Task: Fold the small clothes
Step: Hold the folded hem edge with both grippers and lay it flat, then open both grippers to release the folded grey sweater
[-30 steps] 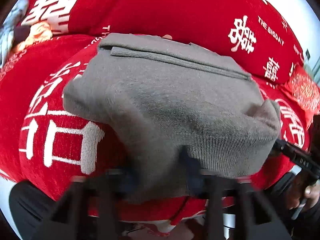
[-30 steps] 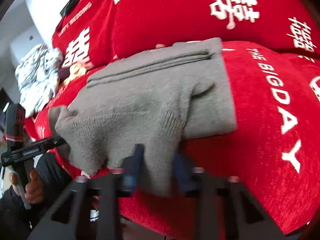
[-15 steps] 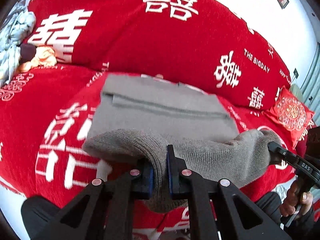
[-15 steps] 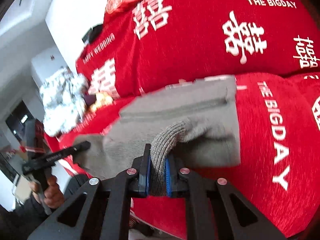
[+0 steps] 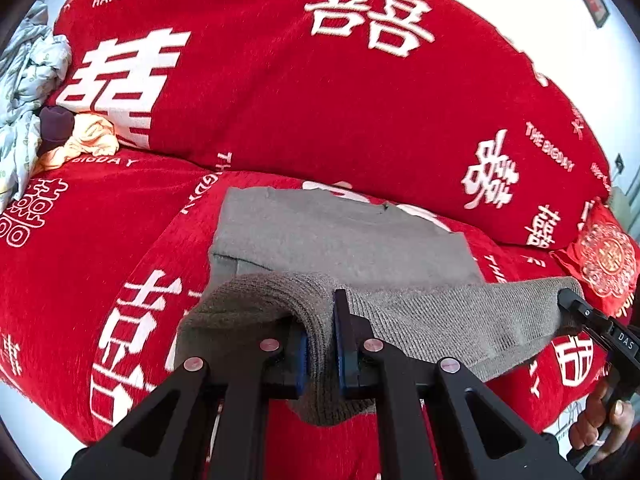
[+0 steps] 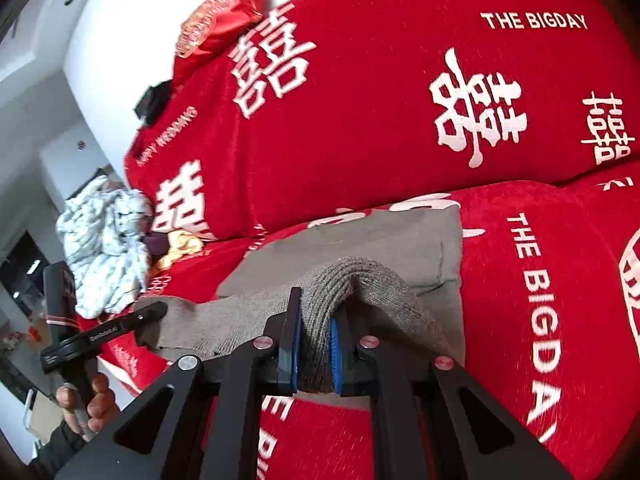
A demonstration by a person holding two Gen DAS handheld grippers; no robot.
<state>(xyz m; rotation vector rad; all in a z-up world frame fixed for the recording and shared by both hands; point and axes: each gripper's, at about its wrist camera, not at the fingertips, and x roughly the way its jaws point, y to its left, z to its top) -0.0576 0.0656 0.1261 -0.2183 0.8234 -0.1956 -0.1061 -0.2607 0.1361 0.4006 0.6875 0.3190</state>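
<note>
Left tool (image 5: 320,344) and right tool (image 6: 314,346) each clamped tight on the grey knit sweater's (image 5: 344,240) hem, lifted above red sofa cover (image 5: 260,92).

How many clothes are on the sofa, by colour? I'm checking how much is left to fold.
Grey: 1, the sweater, held at its near edge by both claws, left and right.
Pale patterned: 1, a crumpled heap.
Dark purple: 1.
Peach: 1.
Total: 4, though the heap may hide more.
</note>
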